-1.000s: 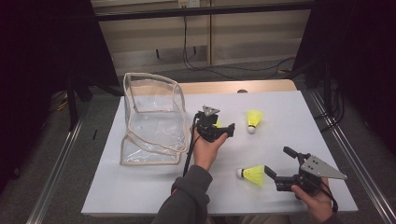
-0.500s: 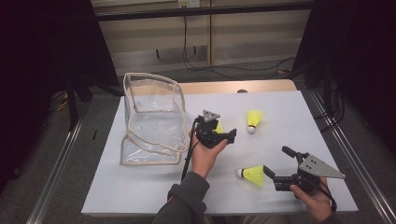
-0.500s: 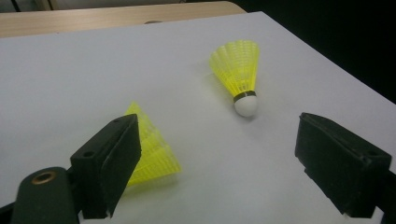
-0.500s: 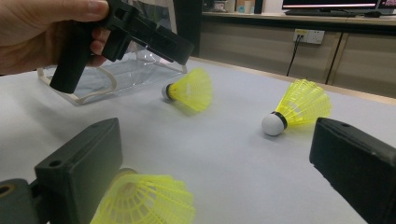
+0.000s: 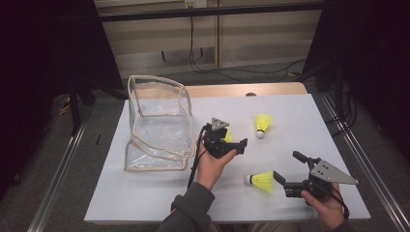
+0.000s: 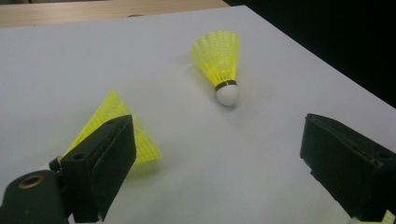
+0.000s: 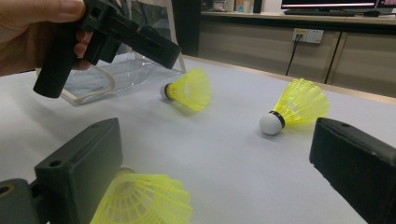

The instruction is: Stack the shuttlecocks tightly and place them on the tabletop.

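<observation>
My left gripper (image 5: 232,143) hovers near the middle of the white table (image 5: 145,203), its black jaws spread wide; they have just been opening, and nothing sits pressed between them. In the left gripper view, a yellow shuttlecock (image 6: 119,135) lies on the table just behind the left-hand jaw, partly hidden by it, released and resting on its side. In the high view I see a sliver of that same yellow skirt beside the gripper body.

My right gripper (image 5: 286,168) rests low at the near right of the table, held in my right hand (image 5: 325,205), jaws also spread apart and clamping nothing. A second shuttlecock (image 5: 261,181) lies just in front of its left-hand jaw, its white cork pointing away from the gripper toward the table's left.

A third shuttlecock (image 5: 263,124) lies farther back on the table, well apart from both tools, cork pointing toward me.

I can read no brand, label or writing on the shuttlecocks, the grippers or the bag; the screen at the far back of the right gripper view is too small to read.

Each shuttlecock has a bright yellow ribbed plastic skirt, a thin dark band and a rounded white cork tip.

A clear plastic bag (image 5: 157,123) with pale trim stands open at the left of the table, near my left hand (image 5: 212,164).
</observation>
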A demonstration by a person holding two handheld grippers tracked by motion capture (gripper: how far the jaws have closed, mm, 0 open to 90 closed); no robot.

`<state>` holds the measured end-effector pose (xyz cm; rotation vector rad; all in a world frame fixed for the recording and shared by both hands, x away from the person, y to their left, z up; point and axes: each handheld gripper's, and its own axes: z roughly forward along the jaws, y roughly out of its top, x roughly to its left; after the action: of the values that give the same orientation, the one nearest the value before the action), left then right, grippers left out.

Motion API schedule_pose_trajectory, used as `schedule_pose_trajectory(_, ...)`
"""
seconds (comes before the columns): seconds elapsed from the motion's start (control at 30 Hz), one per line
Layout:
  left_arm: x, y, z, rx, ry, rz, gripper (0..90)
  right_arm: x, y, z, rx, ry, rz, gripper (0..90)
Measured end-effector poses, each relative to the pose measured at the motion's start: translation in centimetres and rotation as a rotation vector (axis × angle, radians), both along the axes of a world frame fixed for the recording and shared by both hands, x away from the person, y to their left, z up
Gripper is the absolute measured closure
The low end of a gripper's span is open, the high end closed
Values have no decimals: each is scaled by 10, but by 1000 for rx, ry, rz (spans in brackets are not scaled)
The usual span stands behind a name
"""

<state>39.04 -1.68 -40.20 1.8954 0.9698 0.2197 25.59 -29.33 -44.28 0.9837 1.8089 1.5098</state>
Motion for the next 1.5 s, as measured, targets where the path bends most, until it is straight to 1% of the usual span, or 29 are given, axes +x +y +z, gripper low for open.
schedule_pose_trajectory(0.1, -3, 1, -1, 2, -1, -11, 99, 1, -1, 0, -7, -2, -2, 20)
schedule_pose_trajectory(0.23, -9, 1, 0, -13, -5, -31, 93, 0, -1, 0, -2, 2, -6, 20)
schedule_pose_trajectory(0.37, -13, 4, 0, -17, -11, -51, 85, 0, -1, 0, -9, 1, -2, 20)
schedule_pose_trajectory(0.47, -16, 7, 0, -23, -14, -61, 79, -1, 0, 0, -3, 3, 3, 20)
schedule_pose_trajectory(0.57, -19, 9, 0, -26, -9, -72, 77, 0, -1, -1, -9, 4, 3, 20)
schedule_pose_trajectory(0.67, -22, 11, -1, -30, -5, -80, 77, 0, -1, 0, 4, 4, 3, 20)
schedule_pose_trajectory(0.8, -27, 12, -3, -36, -2, -91, 74, -1, 1, 1, 4, 4, 14, 20)
schedule_pose_trajectory(0.87, -29, 12, -4, -26, -3, -101, 73, -1, 1, 0, 5, 4, 12, 20)
schedule_pose_trajectory(0.97, -33, 12, -5, -28, -3, -116, 72, -1, 0, 0, 8, 6, 11, 20)
schedule_pose_trajectory(1.07, -35, 13, -6, -24, 7, -126, 72, -1, 0, 1, 7, 5, 8, 20)
schedule_pose_trajectory(1.13, -38, 13, -6, -27, 4, -133, 70, -1, 0, 0, 5, 6, 8, 20)
schedule_pose_trajectory(1.2, -40, 13, -4, -16, -8, -138, 68, -1, -1, 0, 4, 6, 8, 19)
schedule_pose_trajectory(1.37, -46, 14, -3, -17, -7, -183, 66, -2, -2, 0, 5, 7, 4, 20)
schedule_pose_trajectory(1.43, -47, 16, -4, -27, 3, -182, 64, -3, -1, 0, 6, 7, 7, 20)
schedule_pose_trajectory(1.5, -47, 18, -4, -24, -2, -180, 63, -3, -2, 0, 4, 5, 6, 20)
